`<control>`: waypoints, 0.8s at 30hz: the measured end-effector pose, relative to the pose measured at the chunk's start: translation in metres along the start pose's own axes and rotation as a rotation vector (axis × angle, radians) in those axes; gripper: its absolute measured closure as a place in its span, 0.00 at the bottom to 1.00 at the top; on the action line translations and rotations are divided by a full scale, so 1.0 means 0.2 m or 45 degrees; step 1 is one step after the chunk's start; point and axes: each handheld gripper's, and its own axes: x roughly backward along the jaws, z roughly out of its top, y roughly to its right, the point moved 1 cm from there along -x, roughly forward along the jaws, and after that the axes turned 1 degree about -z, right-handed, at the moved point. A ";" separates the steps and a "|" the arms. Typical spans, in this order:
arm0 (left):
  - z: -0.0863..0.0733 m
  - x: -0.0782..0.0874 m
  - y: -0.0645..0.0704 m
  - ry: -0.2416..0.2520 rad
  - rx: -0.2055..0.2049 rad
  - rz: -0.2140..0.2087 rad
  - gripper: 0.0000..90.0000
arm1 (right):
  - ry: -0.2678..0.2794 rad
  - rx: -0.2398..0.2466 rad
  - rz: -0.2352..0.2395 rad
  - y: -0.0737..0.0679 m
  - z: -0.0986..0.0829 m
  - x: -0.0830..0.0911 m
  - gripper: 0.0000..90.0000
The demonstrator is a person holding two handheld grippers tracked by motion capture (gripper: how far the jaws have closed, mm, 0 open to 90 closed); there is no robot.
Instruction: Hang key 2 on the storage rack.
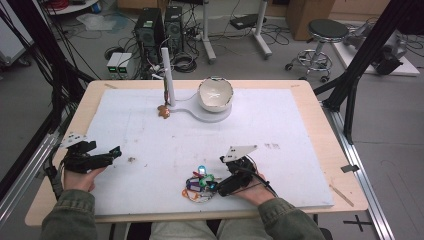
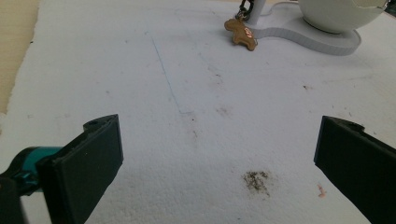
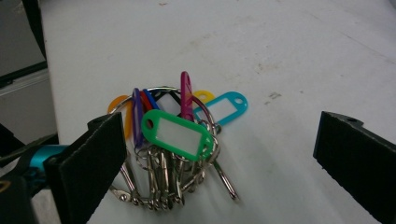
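The bunch of key tags (image 3: 175, 135) is not yet grasped, being approached on the worktop (image 1: 150, 130) by the wide-open right gripper (image 1: 220, 187), while the left gripper (image 1: 107, 155) is held wide, empty.

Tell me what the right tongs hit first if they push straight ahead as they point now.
Most likely the bunch of key tags, lying just ahead between the open jaws of the right tongs, toward the left jaw. Exact depth is unclear.

Lab or robotics workspace: computer towers (image 1: 157, 31) and floor cables (image 1: 182, 62) well beyond the tongs, past the worktop (image 1: 320, 145); rolling stool (image 1: 322, 42); black frame struts (image 1: 357, 65).
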 end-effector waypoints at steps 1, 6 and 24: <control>0.00 0.00 0.00 0.000 -0.001 -0.001 0.02 | 0.002 0.006 0.006 0.00 0.00 -0.01 0.04; 0.00 0.00 0.00 -0.002 0.000 0.005 0.02 | -0.026 0.013 0.034 -0.03 0.01 -0.04 0.05; 0.00 0.00 0.00 -0.003 -0.006 -0.003 0.02 | -0.112 0.043 0.112 -0.06 0.00 -0.10 0.25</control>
